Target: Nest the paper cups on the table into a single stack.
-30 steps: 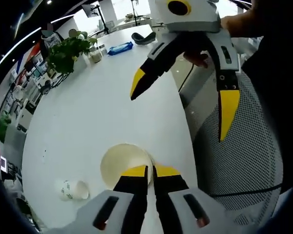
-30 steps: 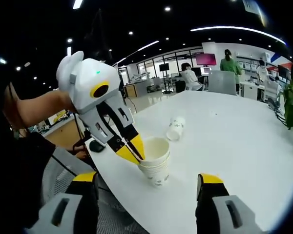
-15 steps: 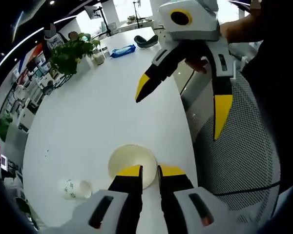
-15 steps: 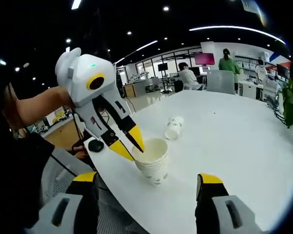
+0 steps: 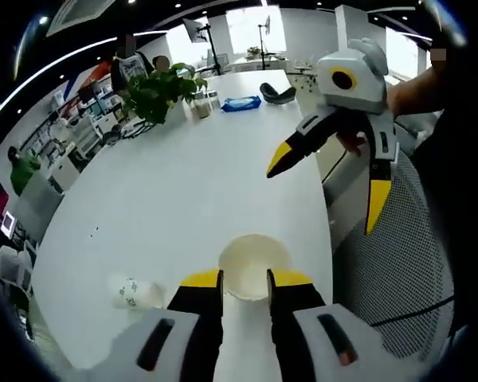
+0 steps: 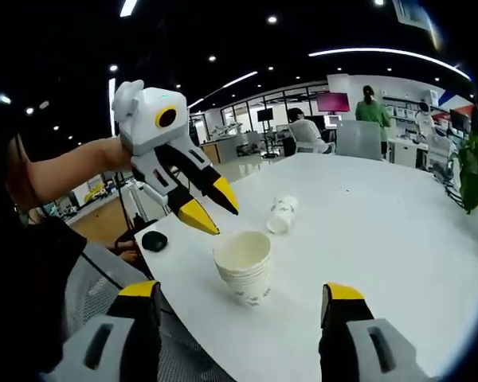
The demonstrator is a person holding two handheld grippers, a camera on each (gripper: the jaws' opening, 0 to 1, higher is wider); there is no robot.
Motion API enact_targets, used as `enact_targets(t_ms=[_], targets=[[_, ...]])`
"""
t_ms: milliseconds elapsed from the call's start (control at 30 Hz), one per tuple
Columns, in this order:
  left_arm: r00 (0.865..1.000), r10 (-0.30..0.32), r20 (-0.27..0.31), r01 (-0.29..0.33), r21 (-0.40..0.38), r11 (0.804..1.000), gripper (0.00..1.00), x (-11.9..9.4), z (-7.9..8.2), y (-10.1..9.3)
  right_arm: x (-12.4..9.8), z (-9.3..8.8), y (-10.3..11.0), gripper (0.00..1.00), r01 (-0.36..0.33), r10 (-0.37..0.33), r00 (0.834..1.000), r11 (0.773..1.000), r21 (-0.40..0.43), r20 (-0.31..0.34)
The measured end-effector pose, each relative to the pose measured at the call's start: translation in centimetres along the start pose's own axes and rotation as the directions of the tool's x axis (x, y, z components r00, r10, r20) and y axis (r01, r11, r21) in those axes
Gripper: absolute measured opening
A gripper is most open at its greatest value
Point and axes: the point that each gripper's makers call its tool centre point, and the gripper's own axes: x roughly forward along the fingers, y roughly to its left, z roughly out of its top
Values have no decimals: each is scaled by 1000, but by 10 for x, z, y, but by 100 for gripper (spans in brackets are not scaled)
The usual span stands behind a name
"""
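Observation:
A stack of nested white paper cups point(image 6: 243, 270) stands upright near the edge of the white table point(image 6: 382, 231). In the left gripper view I look down into the stack point(image 5: 253, 263). One more paper cup point(image 6: 281, 215) lies on its side farther in, also seen as the lying cup point(image 5: 135, 293). My left gripper point(image 6: 215, 209) hovers above and left of the stack, jaws slightly apart, holding nothing. In its own view the left gripper point(image 5: 245, 280) sits just short of the stack's rim. My right gripper point(image 6: 239, 292) stands wide open in front of the stack. The right gripper point(image 5: 328, 181) is off the table edge.
A potted plant point(image 5: 155, 91), a blue packet point(image 5: 240, 103) and a dark object point(image 5: 277, 94) sit at the table's far end. A mesh chair point(image 5: 398, 263) stands beside the table edge. A small black object point(image 6: 154, 240) lies near the edge. People sit and stand in the background.
My left gripper was shut on the stack's rim a second ago. It has let go, opened a little and lifted up and away. The stack stays put.

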Motion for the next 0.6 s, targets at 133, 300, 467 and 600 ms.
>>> enact_targets(t_ms=[133,300,467,600], targets=[[998,46,30,-44,-54,998,24,-6,-3,14,0,1,1,84,4,-4,1000,1000,-10,8],[991,117,63,-107,-140,984,32,-12,-6,34,1,2,2,85,9,-8,1000,1000,-22,19],[972,223,68,-198,-264,944,44,-17,-13,59,2,0,2,87,13,-12,1000,999,-29,23],[957,272,100,-222,-351,910,49,-21,-14,76,2,-2,1,87,23,-22,999,999,-26,34]])
